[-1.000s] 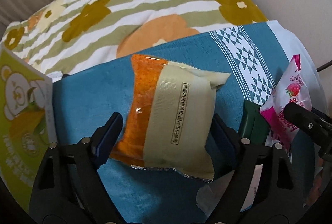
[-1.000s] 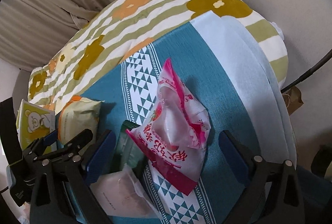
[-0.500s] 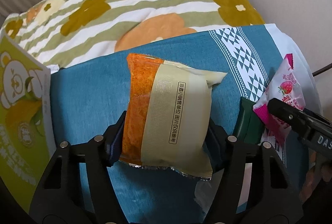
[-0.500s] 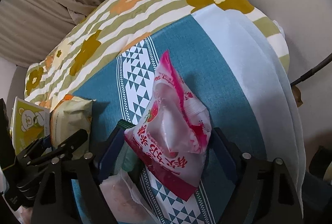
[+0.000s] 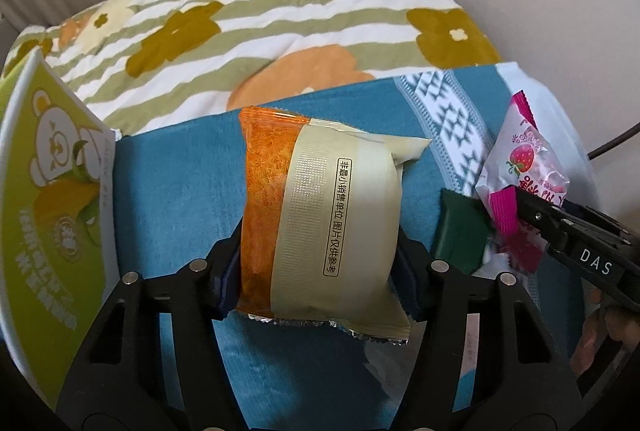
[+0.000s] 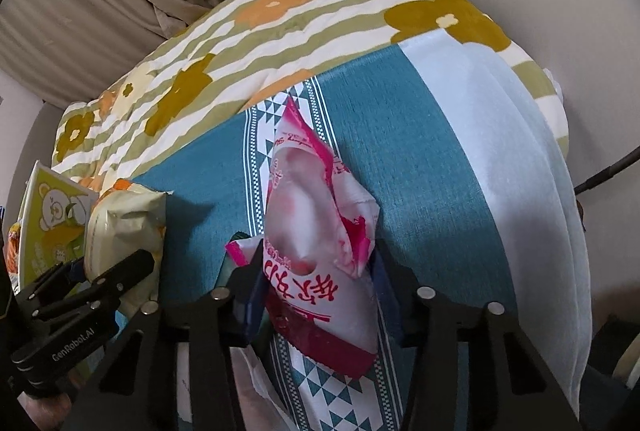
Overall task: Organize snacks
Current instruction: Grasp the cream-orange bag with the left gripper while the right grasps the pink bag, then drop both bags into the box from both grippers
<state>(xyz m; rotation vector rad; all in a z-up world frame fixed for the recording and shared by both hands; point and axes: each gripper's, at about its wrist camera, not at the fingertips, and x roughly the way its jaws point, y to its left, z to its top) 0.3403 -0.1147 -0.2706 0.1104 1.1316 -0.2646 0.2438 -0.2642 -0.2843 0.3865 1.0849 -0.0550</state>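
My left gripper [image 5: 318, 271] is shut on an orange-and-beige snack pack [image 5: 324, 223], squeezing its sides over the teal cloth [image 5: 172, 199]. My right gripper [image 6: 316, 287] is shut on a pink strawberry snack bag [image 6: 316, 231], which bulges between the fingers. The pink bag also shows in the left wrist view [image 5: 524, 167], with the right gripper's finger [image 5: 560, 227] beside it. The orange pack [image 6: 124, 223] and the left gripper [image 6: 80, 295] show at the left of the right wrist view.
A green bear-print box [image 5: 52, 199] stands at the left. A dark green packet [image 5: 460, 231] lies between the two snacks. A clear-wrapped white packet [image 6: 256, 391] lies near the front. A floral striped blanket [image 5: 280, 15] lies behind; a wall stands at right.
Both grippers have closed from open: the left onto the orange-and-beige pack, the right onto the pink bag. Both have moved forward over their snacks.
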